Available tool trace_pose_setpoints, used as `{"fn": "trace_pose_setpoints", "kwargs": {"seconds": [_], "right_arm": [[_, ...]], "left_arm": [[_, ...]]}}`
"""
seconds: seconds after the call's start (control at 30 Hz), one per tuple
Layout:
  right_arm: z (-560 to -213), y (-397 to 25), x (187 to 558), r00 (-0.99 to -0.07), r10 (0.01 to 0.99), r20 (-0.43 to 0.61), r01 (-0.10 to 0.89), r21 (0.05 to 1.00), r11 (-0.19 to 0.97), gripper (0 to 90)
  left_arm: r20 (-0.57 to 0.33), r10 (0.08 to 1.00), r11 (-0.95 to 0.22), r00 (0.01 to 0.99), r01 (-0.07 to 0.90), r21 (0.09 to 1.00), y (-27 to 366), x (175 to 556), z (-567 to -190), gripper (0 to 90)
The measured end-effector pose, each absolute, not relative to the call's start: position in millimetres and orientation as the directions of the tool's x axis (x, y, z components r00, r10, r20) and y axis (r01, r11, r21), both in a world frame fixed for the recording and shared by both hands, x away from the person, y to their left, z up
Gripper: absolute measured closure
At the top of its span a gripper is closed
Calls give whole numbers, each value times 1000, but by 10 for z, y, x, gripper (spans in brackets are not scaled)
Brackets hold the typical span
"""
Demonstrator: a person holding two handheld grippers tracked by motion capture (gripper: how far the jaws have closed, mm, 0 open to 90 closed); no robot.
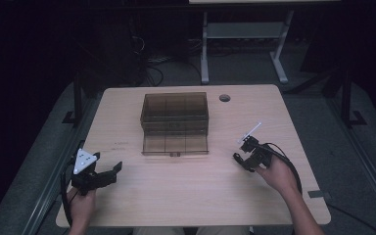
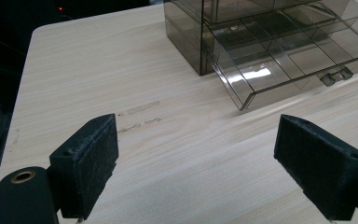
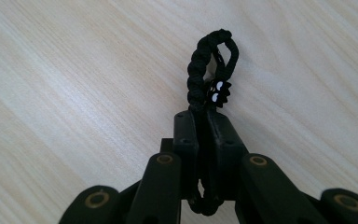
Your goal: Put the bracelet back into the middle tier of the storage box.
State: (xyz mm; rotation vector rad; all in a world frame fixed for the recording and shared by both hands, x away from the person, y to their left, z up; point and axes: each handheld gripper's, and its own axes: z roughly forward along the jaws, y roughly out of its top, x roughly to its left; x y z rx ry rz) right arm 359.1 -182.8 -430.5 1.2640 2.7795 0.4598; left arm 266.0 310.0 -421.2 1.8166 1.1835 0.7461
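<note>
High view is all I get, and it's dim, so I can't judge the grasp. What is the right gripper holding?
Observer: In the right gripper view, the right gripper has its jaws shut on a black braided loop bearing a small charm with white eyes.
Operator: Is the left one holding anything?
Observer: No. The left gripper has its jaws wide apart with bare table between them.
Operator: Is the drawer of the organizer open?
Observer: Yes. In the left gripper view, the bottom drawer of the smoky clear organizer is pulled out, its divided compartments look empty, and two small tabs sit on its front edge.
</note>
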Motion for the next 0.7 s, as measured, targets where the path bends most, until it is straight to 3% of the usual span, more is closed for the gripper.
{"fn": "trace_pose_setpoints", "kwargs": {"seconds": [0.7], "right_arm": [[-4022, -1598, 3563, -715, 698, 36, 664, 345, 663, 825]], "left_arm": [[40, 924, -217, 379, 437, 873, 3104, 2656, -4212, 133]]}}
